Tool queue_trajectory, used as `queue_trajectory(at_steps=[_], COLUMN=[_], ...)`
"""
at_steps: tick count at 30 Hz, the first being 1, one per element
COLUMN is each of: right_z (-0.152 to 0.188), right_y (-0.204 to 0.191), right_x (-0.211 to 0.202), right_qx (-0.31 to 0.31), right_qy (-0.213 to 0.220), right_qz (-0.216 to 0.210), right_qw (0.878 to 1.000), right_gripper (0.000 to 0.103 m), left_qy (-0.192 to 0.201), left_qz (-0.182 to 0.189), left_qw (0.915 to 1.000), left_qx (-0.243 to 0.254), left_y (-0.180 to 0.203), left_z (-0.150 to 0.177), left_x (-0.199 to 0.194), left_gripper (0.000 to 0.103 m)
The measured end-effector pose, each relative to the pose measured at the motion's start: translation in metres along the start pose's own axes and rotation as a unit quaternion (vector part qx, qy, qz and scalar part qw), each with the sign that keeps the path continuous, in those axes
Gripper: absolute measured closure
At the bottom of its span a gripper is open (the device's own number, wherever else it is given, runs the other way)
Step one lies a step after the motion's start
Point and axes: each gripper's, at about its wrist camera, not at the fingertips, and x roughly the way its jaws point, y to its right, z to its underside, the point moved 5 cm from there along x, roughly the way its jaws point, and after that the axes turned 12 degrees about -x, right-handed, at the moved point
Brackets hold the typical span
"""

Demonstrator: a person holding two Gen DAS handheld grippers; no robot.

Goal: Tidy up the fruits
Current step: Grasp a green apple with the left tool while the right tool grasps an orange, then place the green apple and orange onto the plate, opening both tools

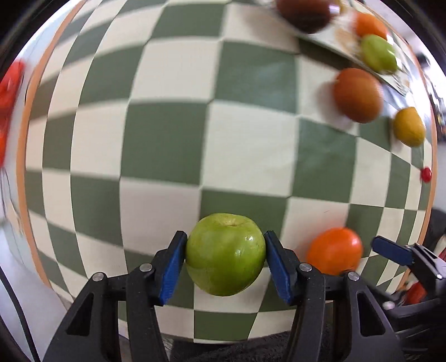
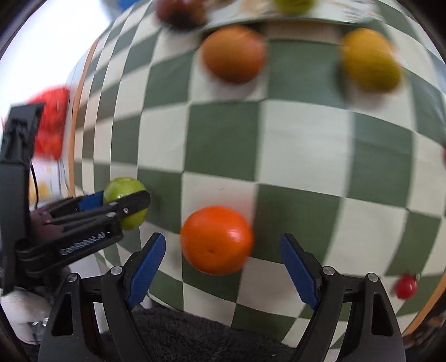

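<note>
My left gripper (image 1: 225,254) is shut on a green apple (image 1: 225,256), its blue pads pressed against both sides, over the green-and-white checkered cloth (image 1: 167,133). The right wrist view shows that apple (image 2: 125,192) too, at the left, held in the left gripper (image 2: 122,206). My right gripper (image 2: 221,264) stands open, an orange (image 2: 217,239) lying on the cloth between and just beyond its fingertips without touching either pad. The left wrist view catches the orange (image 1: 334,250) at lower right, with one blue finger of the right gripper (image 1: 390,250) beside it.
A reflective tray (image 1: 343,47) at the far right holds a dark red fruit (image 1: 306,14), an orange fruit (image 1: 370,25) and a green one (image 1: 379,53). A brown-orange fruit (image 2: 234,54), a yellow lemon (image 2: 369,60) and a small red cherry (image 2: 406,286) lie loose on the cloth. Red blurred items (image 2: 51,122) sit beyond the cloth's left edge.
</note>
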Motion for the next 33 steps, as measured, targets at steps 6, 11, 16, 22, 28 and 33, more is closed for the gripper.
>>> queue_trajectory(at_steps=[6, 11, 16, 22, 28, 33], right_z=[-0.009, 0.0, 0.005, 0.005, 0.009, 0.004], right_y=[-0.019, 0.007, 0.042, 0.052, 0.061, 0.08], right_x=[0.028, 0.015, 0.006, 0.01, -0.006, -0.053], right_qx=[-0.074, -0.058, 0.004, 0.017, 0.031, 0.046], right_qy=[-0.043, -0.038, -0.029, -0.021, 0.0, 0.047], right_qz=[0.062, 0.103, 0.068, 0.058, 0.052, 0.027], right_qw=[0.994, 0.992, 0.997, 0.998, 0.998, 0.997], right_gripper=[0.037, 0.037, 0.037, 0.037, 0.038, 0.038], left_qy=[-0.01, -0.015, -0.011, 0.012, 0.006, 0.033], left_qz=[0.023, 0.039, 0.038, 0.016, 0.029, 0.077], left_qw=[0.999, 0.9985, 0.9992, 0.9996, 0.9994, 0.9962], left_qx=[-0.036, -0.034, -0.005, 0.02, 0.016, 0.025], left_y=[-0.018, -0.011, 0.017, 0.023, 0.034, 0.054], left_z=[0.011, 0.023, 0.032, 0.037, 0.004, -0.028], left_x=[0.009, 0.009, 0.012, 0.008, -0.011, -0.064], left_gripper=[0.049, 0.049, 0.049, 0.049, 0.049, 0.049])
